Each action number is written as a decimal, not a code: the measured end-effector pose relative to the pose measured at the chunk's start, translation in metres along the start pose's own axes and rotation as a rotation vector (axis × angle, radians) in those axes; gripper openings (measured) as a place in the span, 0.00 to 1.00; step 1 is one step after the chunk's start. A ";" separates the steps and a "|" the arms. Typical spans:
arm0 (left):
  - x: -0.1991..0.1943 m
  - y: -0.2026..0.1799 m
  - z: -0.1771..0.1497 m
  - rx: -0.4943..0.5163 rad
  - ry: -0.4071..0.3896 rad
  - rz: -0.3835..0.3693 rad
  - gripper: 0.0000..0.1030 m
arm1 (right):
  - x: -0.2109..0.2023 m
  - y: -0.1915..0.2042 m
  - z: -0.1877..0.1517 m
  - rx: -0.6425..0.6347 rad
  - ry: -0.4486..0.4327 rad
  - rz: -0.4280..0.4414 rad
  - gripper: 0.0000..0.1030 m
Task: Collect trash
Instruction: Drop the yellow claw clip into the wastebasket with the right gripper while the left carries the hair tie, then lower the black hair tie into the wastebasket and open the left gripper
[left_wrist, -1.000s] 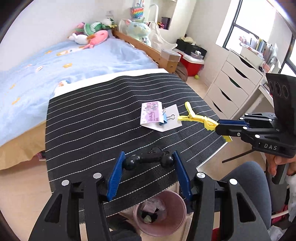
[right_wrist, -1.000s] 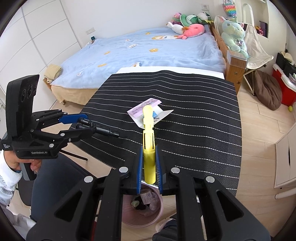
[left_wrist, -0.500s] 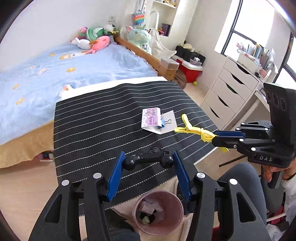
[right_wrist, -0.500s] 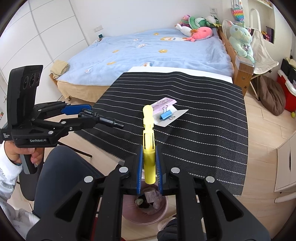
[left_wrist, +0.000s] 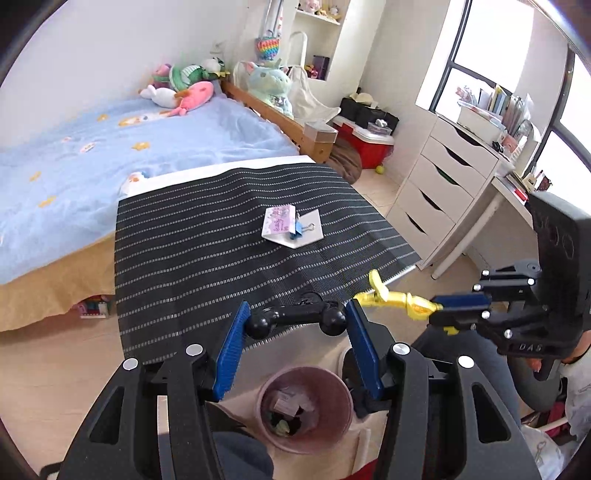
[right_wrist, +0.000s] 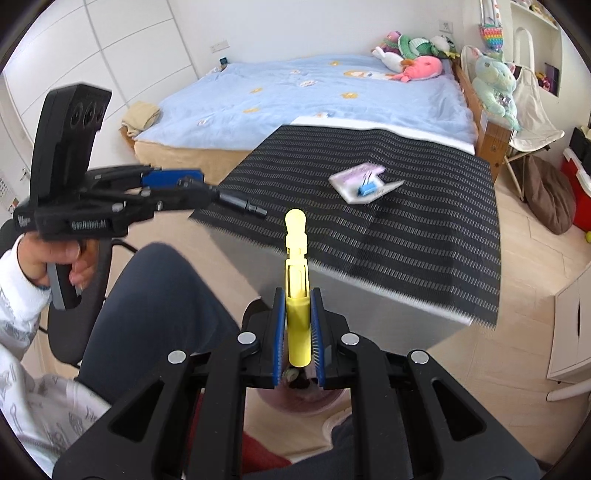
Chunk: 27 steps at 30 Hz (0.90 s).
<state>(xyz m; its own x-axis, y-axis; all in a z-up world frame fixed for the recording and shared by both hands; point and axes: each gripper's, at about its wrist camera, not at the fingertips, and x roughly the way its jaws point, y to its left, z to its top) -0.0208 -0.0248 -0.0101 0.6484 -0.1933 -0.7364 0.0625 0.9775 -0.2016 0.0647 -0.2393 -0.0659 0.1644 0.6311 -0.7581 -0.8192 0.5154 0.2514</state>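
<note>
My left gripper is shut on a black dumbbell-shaped piece, held crosswise above the pink trash bin, which holds some scraps. My right gripper is shut on a yellow clip that points forward; the bin is mostly hidden under its fingers. In the left wrist view the right gripper holds the clip just right of the bin. On the striped table mat lie paper cards with a blue binder clip.
A bed with a blue cover and soft toys stands behind the table. White drawers and a desk stand at the right. My legs and an office chair are below the grippers.
Both grippers have pulled back from the table toward the bin, each still holding its object. The bin now lies right below them.
</note>
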 end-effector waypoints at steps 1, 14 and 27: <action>-0.002 -0.001 -0.002 -0.001 0.000 -0.001 0.51 | 0.000 0.002 -0.005 0.000 0.007 0.005 0.12; -0.023 -0.013 -0.019 0.005 0.001 -0.022 0.51 | 0.006 0.001 -0.027 0.066 0.009 0.041 0.78; -0.025 -0.027 -0.027 0.027 0.018 -0.054 0.51 | -0.009 -0.007 -0.020 0.130 -0.044 -0.024 0.94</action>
<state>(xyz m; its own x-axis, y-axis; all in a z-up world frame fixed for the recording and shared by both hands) -0.0590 -0.0485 -0.0041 0.6302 -0.2466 -0.7363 0.1174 0.9676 -0.2236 0.0573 -0.2603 -0.0728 0.2089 0.6411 -0.7385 -0.7374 0.5993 0.3116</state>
